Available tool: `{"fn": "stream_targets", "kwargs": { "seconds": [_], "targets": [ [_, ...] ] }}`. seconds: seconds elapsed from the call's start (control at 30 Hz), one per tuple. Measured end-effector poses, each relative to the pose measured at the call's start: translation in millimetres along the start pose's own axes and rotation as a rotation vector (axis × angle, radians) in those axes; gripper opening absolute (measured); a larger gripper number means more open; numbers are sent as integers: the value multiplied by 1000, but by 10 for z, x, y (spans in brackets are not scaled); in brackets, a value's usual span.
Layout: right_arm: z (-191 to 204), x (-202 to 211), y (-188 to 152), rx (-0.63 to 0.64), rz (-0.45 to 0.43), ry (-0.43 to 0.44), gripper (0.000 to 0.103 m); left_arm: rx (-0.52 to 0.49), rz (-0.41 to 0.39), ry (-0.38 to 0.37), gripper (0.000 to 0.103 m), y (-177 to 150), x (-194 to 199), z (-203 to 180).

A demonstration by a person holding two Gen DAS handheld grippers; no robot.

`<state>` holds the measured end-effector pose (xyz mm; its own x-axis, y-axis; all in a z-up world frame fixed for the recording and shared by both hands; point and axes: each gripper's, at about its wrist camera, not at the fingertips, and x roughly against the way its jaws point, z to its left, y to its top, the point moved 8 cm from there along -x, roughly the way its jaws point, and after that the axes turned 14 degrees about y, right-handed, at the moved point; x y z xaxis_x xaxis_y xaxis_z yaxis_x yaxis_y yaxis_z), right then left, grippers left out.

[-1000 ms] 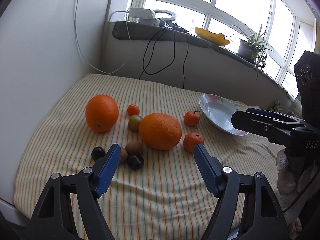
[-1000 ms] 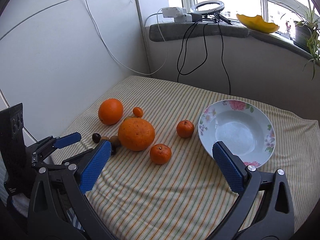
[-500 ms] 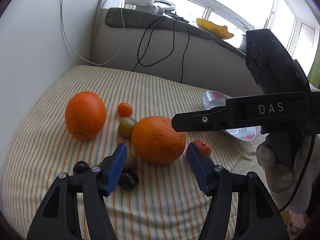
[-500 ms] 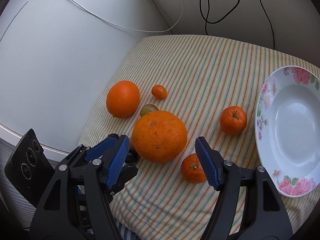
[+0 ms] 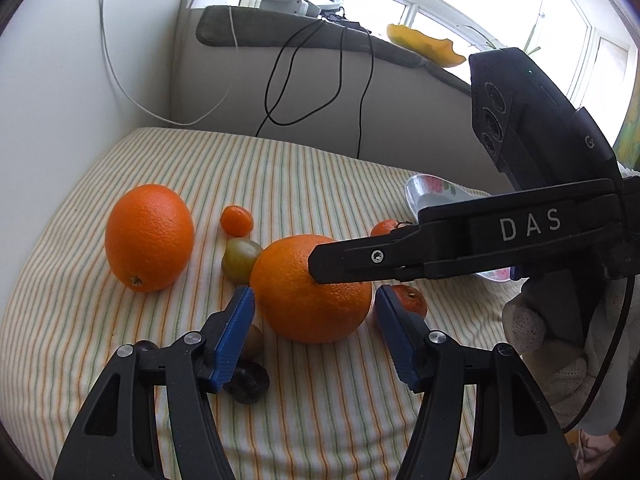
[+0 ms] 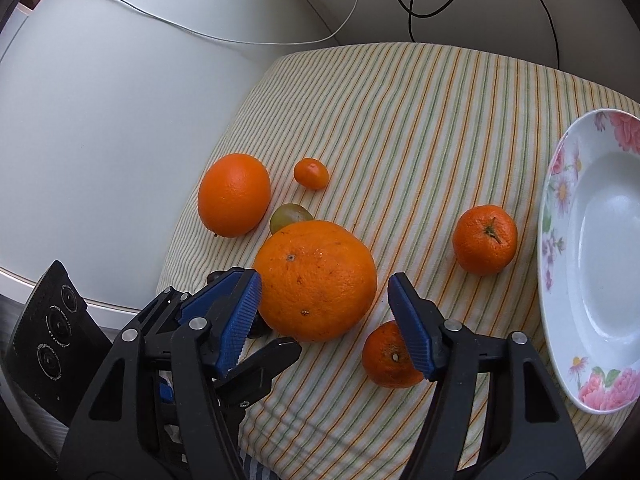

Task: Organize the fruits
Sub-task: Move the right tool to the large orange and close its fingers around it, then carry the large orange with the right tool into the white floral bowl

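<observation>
Left wrist view: the left gripper (image 5: 314,320) sits low in the frame with its blue pads either side of the big orange (image 5: 308,290) at centre. The left pad looks just short of the peel and the right pad stands clear, so the jaws bracket the fruit without clamping it. The right gripper's black finger (image 5: 400,258) crosses from the right edge and lies over the orange's top, a gloved hand (image 5: 540,340) behind it. Both tools converge on the same fruit, probably because it is too wide for one to lift with confidence. A second orange (image 5: 149,238) lies at middle left, a tiny orange fruit (image 5: 237,221) and a greenish fruit (image 5: 240,255) between them, dark small fruits (image 5: 247,377) at lower centre. Only a sliver of the floral plate (image 5: 432,192) shows at right.

Right wrist view: the right gripper (image 6: 324,320) straddles the big orange (image 6: 316,280) at centre, pads near the peel; whether they press on it I cannot tell. A mandarin (image 6: 384,356) lies partly behind the right pad, another mandarin (image 6: 485,239) is near the plate (image 6: 560,208) at the right edge, which is empty, the likely destination. All the fruit rests on the striped cloth (image 6: 420,120).
</observation>
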<state>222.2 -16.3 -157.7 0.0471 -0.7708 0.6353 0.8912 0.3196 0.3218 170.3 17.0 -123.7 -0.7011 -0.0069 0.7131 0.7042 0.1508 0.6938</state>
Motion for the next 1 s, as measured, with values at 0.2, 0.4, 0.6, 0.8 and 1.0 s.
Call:
{"fn": "stream_targets", "kwargs": {
  "seconds": [0.2,0.4,0.6,0.8,1.0],
  "targets": [
    [-13,-64,35,-16,7,23,70,3,17,5,62,4,-89,23],
    [-27,-102,34,-30,13,42,70,-3,8,2,62,-10,-89,18],
    [1,-117,25,-16,4,24,68,3,1,0,61,-2,-79,23],
    [31,-93,-3,-7,-7,26,68,5,-5,-1,60,11,-50,9],
    [49,28,-17,-10,-27,41,67,-7,-27,3,60,35,36,-46]
  ]
}}
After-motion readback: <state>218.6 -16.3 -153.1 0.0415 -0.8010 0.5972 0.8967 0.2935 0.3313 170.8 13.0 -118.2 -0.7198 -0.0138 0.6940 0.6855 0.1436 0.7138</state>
